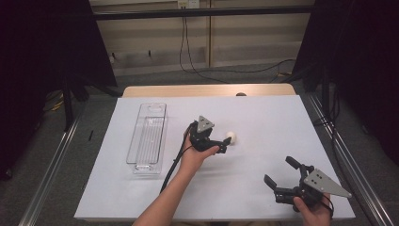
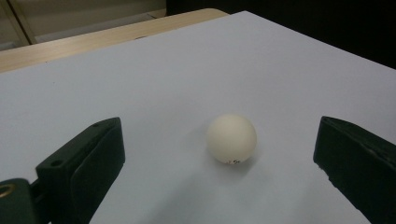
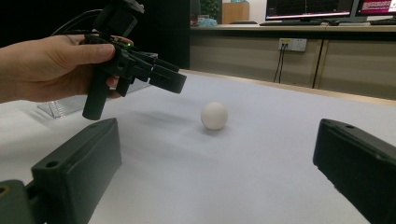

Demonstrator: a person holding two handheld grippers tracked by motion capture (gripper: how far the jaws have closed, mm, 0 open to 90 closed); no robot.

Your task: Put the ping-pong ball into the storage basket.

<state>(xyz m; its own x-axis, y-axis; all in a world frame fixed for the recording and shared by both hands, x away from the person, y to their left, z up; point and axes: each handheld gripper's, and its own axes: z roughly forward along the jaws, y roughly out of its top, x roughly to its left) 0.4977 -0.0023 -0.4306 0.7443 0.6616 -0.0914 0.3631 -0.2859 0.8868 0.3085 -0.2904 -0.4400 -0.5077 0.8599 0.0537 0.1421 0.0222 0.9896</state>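
Observation:
A small white ball [image 1: 231, 137] lies on the white sheet [image 1: 263, 113] near the middle of the table. My left gripper [image 1: 225, 143] hovers just short of it, open, jaws pointing right at the ball. In the left gripper view the ball [image 2: 231, 139] sits on the sheet ahead, between the two spread jaws and touching neither. My right gripper [image 1: 280, 172] is open and holds nothing near the front right corner. In its own view the ball [image 3: 214, 115] lies ahead, with the left gripper [image 3: 168, 77] held in a hand above and left of it.
A clear plastic bin [image 1: 148, 139] lies lengthwise on the left part of the sheet, also seen as the clear bin [image 3: 70, 106] behind the hand. The wooden table edge [image 1: 207, 90] runs along the back. Dark curtains and metal rails flank the table.

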